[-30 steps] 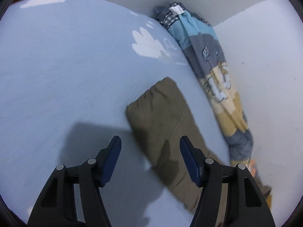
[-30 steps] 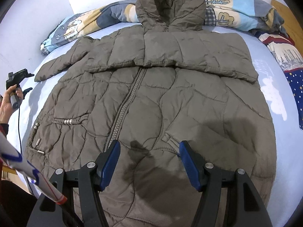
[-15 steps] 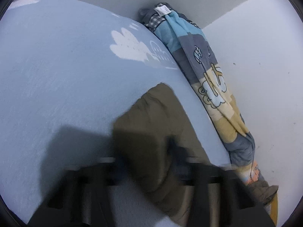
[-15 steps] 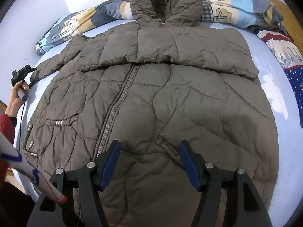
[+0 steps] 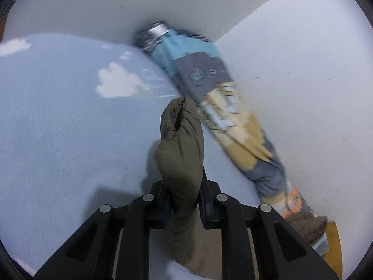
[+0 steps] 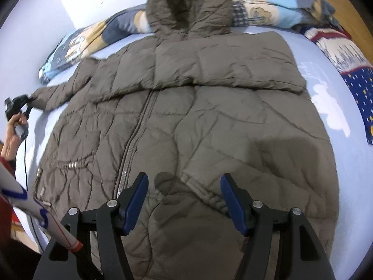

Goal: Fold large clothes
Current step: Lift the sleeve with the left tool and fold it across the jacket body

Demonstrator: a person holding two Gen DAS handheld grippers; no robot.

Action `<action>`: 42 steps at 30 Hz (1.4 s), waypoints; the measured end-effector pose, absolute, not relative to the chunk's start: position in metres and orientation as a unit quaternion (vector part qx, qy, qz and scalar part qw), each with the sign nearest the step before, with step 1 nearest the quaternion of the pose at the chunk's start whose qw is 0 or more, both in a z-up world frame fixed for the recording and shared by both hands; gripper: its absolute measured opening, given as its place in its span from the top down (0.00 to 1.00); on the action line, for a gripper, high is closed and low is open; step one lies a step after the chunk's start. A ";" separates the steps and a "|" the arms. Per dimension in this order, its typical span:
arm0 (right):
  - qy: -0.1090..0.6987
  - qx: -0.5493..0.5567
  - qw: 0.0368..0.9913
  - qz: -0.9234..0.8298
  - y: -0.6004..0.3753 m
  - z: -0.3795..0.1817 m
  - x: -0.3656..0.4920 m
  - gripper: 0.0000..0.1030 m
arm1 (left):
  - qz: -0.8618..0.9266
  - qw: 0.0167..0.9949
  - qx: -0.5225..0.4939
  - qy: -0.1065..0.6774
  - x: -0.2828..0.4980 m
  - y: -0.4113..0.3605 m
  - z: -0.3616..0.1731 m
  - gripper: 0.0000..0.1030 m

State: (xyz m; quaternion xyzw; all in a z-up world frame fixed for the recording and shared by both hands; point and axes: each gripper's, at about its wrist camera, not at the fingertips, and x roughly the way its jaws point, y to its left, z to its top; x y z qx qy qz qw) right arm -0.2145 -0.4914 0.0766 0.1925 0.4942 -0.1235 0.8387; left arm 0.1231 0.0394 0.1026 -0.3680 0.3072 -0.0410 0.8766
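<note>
1. Nearest the right camera, the right tool (image 6: 184, 200) hangs over the coat's (image 6: 186, 121) lower front with its blue fingers (image 6: 136, 200) well apart and nothing between them.
2. Beyond it, the coat lies front-up and zipped across the blue bed (image 6: 345, 163), its hood (image 6: 188, 7) at the far edge against a rolled quilt (image 6: 275, 7).
3. At the coat's far left, the left tool (image 5: 184, 198) has just closed on the sleeve (image 5: 180, 154) near its cuff; the padded fabric bulges forward out of the shut fingers and appears lifted clear of the bed.
4. From the right camera, a hand (image 6: 12, 130) shows at that sleeve end, beside the quilt.
5. Past the cuff, the quilt runs along the wall (image 5: 303, 81).
6. Risks, as I judge them: the slick, puffy sleeve could slip out of a bite taken so close to the cuff if it is swung fast.
7. Drawing the sleeve across with the body unpinned could drag the shoulder and skew the coat, spoiling the fold line.
8. The sleeve might also snag on the quilt, which lies close by.
</note>
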 end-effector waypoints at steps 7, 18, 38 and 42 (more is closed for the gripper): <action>0.464 0.213 0.845 -0.160 -0.516 0.096 -0.227 0.33 | -0.105 0.895 -0.338 0.273 0.086 -0.017 0.186 0.83; 0.426 0.234 0.855 -0.181 -0.540 0.119 -0.252 0.33 | -0.284 0.896 -0.231 0.251 0.020 -0.188 0.270 0.83; 0.388 0.282 0.852 -0.211 -0.573 0.136 -0.277 0.33 | -0.402 0.818 -0.047 0.409 -0.080 -0.487 0.108 0.83; 0.382 0.292 0.849 -0.219 -0.582 0.138 -0.283 0.33 | -0.386 0.815 0.004 0.433 -0.090 -0.503 0.083 0.77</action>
